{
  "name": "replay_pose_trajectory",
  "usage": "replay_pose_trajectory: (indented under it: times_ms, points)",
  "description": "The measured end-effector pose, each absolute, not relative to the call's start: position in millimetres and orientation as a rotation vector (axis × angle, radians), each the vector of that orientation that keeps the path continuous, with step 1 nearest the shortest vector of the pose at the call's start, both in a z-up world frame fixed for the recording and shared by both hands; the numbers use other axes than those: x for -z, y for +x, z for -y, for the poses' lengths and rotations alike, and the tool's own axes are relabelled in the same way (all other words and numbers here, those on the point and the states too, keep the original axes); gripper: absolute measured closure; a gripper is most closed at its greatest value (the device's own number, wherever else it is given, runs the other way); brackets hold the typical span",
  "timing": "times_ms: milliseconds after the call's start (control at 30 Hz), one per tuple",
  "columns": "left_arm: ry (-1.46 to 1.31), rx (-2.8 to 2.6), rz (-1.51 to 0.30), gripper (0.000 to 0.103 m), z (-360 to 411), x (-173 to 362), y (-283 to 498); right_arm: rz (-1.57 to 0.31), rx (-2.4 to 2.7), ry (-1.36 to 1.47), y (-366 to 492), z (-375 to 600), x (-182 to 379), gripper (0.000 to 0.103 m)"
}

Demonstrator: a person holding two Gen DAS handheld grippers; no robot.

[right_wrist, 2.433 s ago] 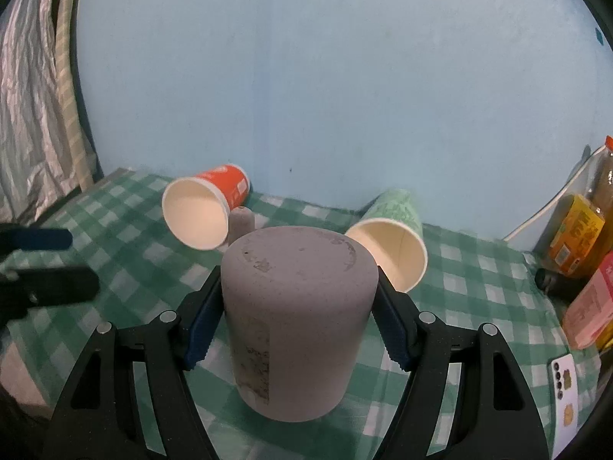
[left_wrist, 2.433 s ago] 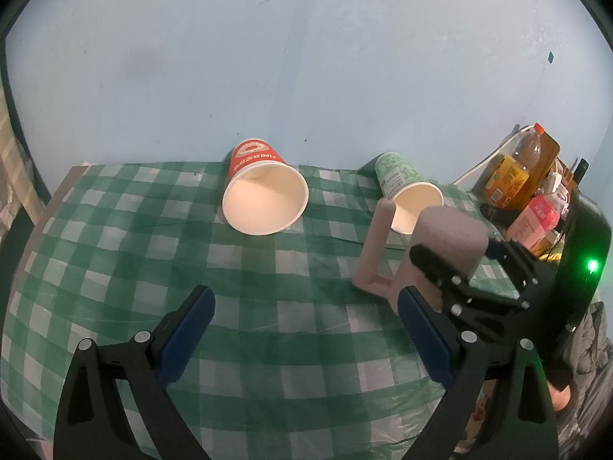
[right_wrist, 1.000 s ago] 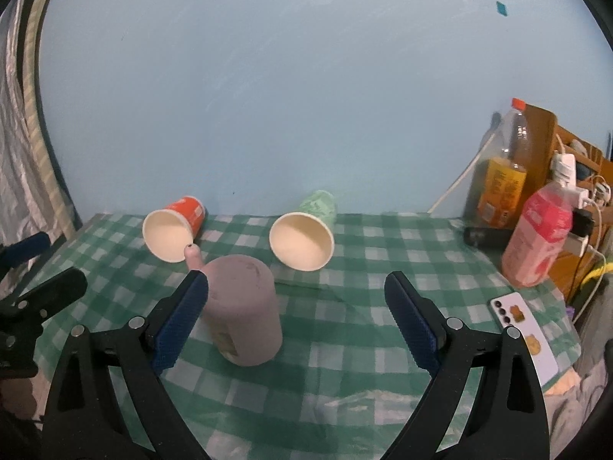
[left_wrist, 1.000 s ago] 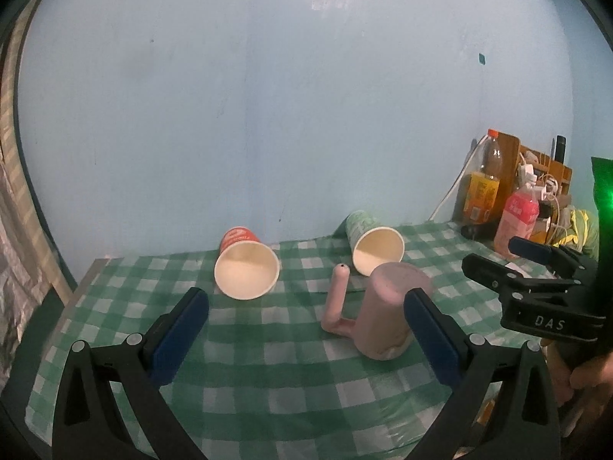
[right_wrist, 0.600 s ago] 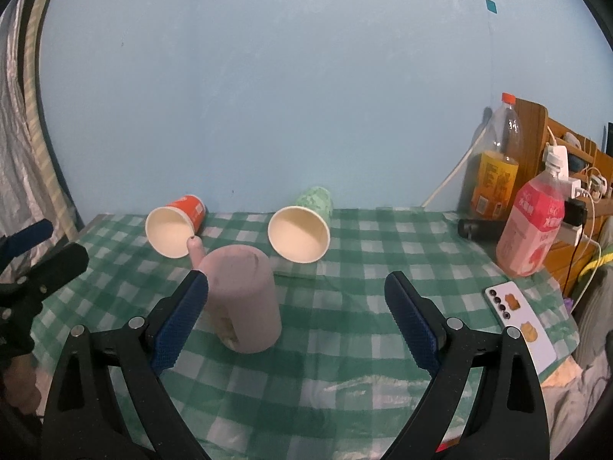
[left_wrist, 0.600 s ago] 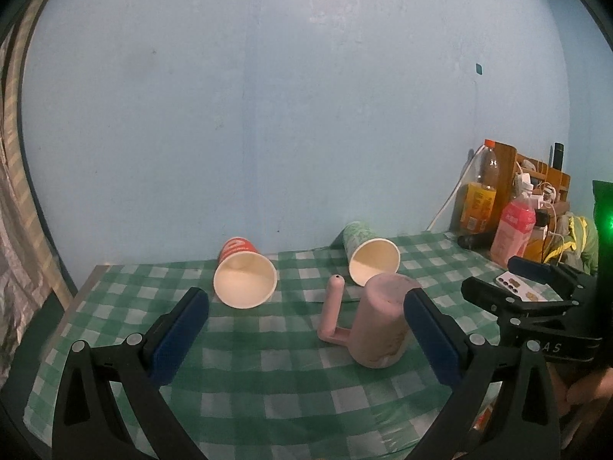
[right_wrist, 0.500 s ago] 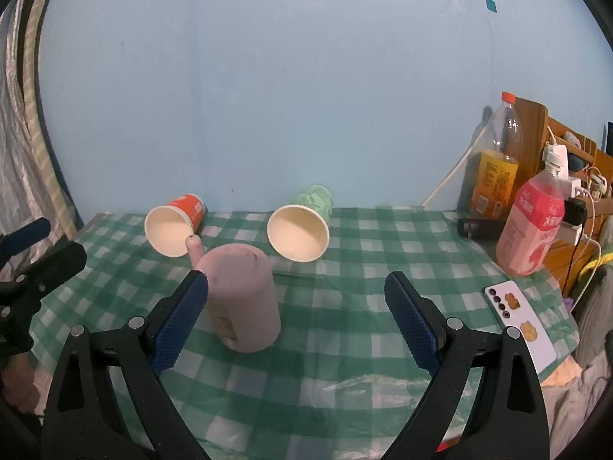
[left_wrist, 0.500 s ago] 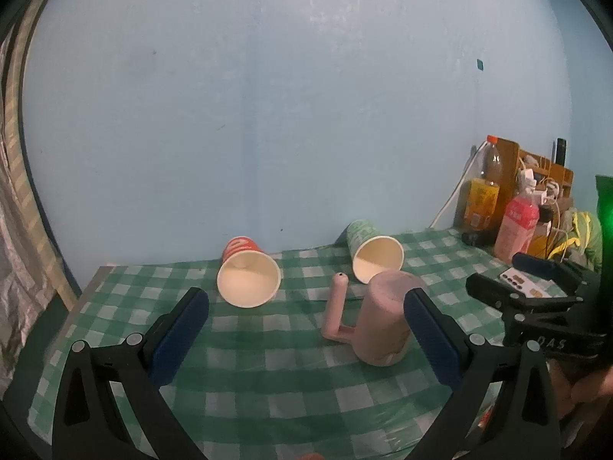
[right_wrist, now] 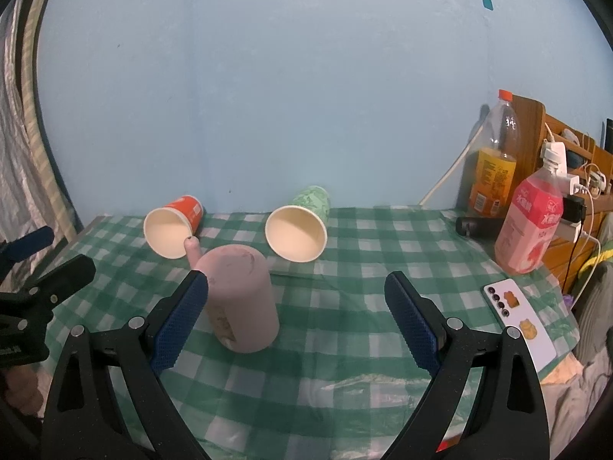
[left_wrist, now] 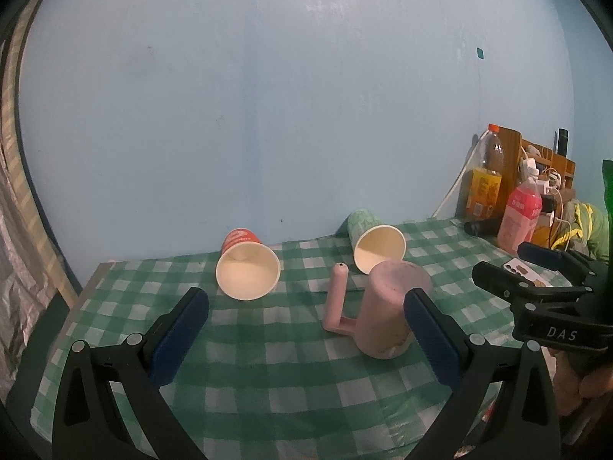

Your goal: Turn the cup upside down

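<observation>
standing inverted beside right gripper [right_wrist: 297, 314]: mug [right_wrist: 241, 299]

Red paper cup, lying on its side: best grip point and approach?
Probably the red paper cup mid-body, pads across its sidewall, coming from above. It lies on the checked tablecloth with its mouth toward the cameras; pinching the thin open rim would likely crush it. Left gripper is open and nearer.

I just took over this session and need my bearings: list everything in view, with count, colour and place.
Mug: 1, pink, upside down, mid-cloth.
Paper cups: 2, red and green, on their sides, behind the mug.
Tablecloth: 1, green-white check.
Bottles: 2, orange, pink, right edge.
Phone: 1, white, right front.
Wooden rack: 1, brown, far right.
Left gripper: open, empty.
Right gripper: open, empty.
</observation>
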State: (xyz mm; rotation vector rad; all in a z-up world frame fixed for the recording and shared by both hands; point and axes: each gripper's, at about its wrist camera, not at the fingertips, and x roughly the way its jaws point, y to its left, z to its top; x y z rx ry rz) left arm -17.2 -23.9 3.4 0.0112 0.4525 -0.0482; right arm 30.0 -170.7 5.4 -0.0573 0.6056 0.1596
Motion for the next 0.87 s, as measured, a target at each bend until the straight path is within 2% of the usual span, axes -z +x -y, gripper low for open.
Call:
replay_pose_trajectory:
  times_ms: [867]
  points:
    - [0.006, 0.076, -0.462, 0.000, 25.6, -0.4, -17.2, -0.625, -0.166, -0.050, 31.8, 169.5, -2.3, 0.011]
